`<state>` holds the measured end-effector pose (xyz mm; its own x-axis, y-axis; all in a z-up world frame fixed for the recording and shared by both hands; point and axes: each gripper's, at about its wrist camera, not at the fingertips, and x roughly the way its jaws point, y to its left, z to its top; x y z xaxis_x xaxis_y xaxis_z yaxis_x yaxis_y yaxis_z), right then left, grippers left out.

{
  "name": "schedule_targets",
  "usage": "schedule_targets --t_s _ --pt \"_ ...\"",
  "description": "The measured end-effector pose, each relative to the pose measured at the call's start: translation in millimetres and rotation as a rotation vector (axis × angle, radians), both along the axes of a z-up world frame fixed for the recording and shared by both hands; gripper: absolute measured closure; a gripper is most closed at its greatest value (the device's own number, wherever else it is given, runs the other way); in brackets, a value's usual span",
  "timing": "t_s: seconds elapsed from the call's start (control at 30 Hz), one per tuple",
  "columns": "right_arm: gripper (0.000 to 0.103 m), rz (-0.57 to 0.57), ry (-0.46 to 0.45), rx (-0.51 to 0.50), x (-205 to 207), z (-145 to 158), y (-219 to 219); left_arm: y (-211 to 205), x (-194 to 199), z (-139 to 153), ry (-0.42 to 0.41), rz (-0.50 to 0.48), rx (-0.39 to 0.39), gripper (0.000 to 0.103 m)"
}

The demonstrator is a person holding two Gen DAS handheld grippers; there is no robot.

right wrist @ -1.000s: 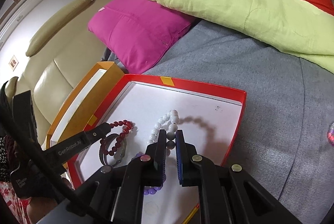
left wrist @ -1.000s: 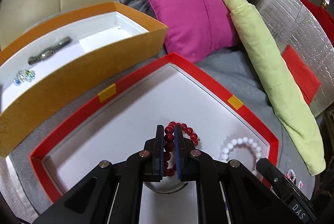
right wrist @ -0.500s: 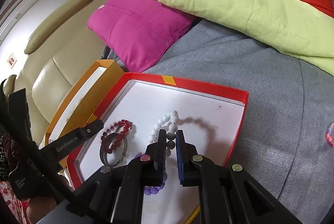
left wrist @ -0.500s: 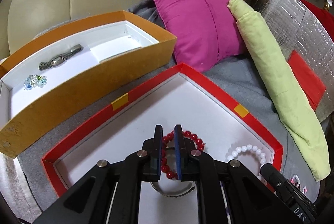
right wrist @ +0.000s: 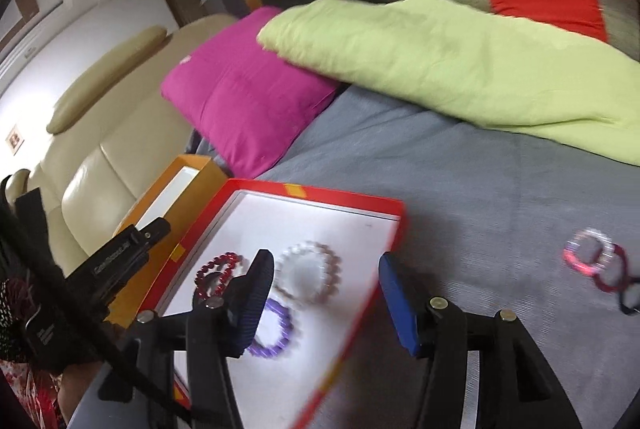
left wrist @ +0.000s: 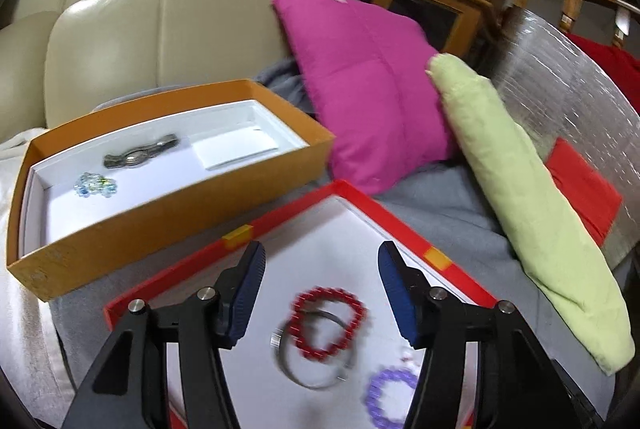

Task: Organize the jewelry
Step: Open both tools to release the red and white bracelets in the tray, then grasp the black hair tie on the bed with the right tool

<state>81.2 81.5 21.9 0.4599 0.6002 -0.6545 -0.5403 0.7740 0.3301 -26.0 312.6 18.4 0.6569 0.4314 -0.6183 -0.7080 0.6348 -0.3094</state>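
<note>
Both our left gripper (left wrist: 320,293) and right gripper (right wrist: 326,299) hang spread and empty over the red tray (left wrist: 404,229); next, we judge, come the loose bracelets (right wrist: 596,263) lying to the right.

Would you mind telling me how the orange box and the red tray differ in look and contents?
The orange box has tall walls; the red tray has a low rim. The orange box holds a watch and a clear bead bracelet; the red tray holds a red bead bracelet, a metal bangle and a purple bracelet. Both are white inside and sit on grey cloth.
</note>
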Motion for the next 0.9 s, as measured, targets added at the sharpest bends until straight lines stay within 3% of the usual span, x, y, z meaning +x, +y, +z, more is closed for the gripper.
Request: schedule_targets --t_s 0.33,0.53,0.73,0.9 --pt "0.040 -0.178 0.001 -0.018 -18 -6 -134 -89 32 13 0.006 -0.188 0.090 0.043" --pt "0.040 -0.298 0.039 -0.031 -5 -20 -207 -150 56 10 0.038 -0.336 0.154 0.042" --pt "0.040 -0.407 0.109 -0.013 34 -38 -249 -199 76 0 0.102 -0.466 0.184 0.041" --pt "0.048 -0.415 0.121 -0.044 66 -46 -247 -218 80 -4 0.132 -0.520 0.219 0.041"
